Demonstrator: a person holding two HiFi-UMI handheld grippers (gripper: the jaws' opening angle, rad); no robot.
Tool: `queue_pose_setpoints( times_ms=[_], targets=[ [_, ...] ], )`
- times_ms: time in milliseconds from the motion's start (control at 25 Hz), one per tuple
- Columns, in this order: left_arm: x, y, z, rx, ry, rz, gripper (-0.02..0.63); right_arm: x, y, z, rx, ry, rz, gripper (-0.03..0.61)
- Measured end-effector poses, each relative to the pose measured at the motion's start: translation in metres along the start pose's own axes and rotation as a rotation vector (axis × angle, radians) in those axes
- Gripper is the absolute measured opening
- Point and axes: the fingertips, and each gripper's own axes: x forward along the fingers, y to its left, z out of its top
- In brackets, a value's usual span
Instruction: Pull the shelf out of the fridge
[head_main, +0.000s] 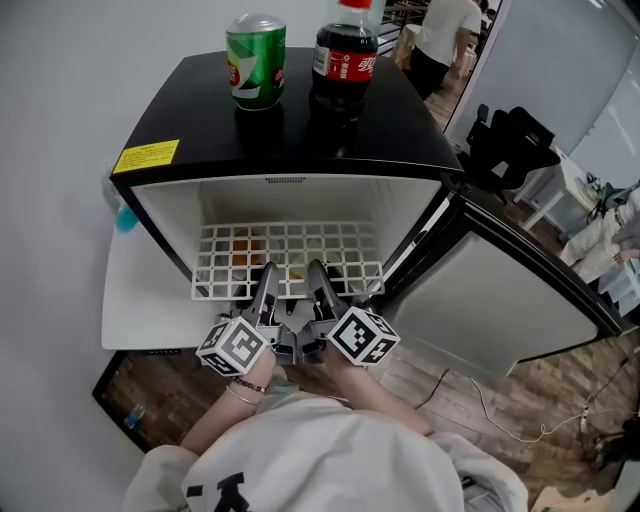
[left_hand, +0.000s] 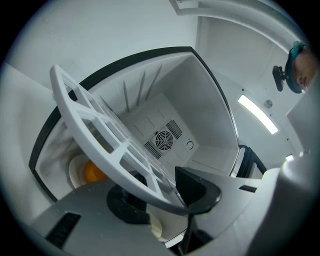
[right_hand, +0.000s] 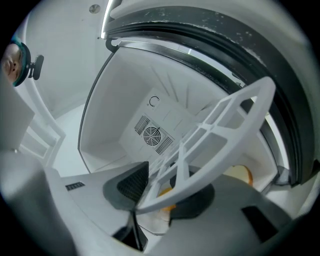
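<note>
A white grid shelf (head_main: 290, 255) lies level in the open black mini fridge (head_main: 300, 120), its front rail at the opening. My left gripper (head_main: 266, 282) and right gripper (head_main: 320, 280) reach in side by side at the middle of that rail. In the left gripper view the shelf's rail (left_hand: 95, 135) runs slantwise between the dark pads (left_hand: 197, 187), and the left gripper (left_hand: 162, 197) is shut on it. The right gripper view shows the same: the rail (right_hand: 220, 125) sits between the pads (right_hand: 131, 186), with the right gripper (right_hand: 160, 192) shut on it.
A green can (head_main: 257, 60) and a cola bottle (head_main: 345, 55) stand on the fridge top. The fridge door (head_main: 500, 290) hangs open to the right. Under the shelf sits orange food (left_hand: 92, 172) on a plate. A person (head_main: 440, 35) and a black chair (head_main: 510, 140) are behind.
</note>
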Motion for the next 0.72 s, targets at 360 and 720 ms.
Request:
queue_pose_setpoints(
  times_ms=[360,720],
  targets=[
    [-0.005,-0.001,-0.003,0.002,-0.002,0.017,0.152,-0.006,0.001,-0.001,0.007,0.011,0.009,0.146],
    [-0.011,-0.002,-0.005,0.001,-0.002,0.024,0.147,-0.012,0.002,-0.004,0.017,0.018,0.024,0.143]
  ],
)
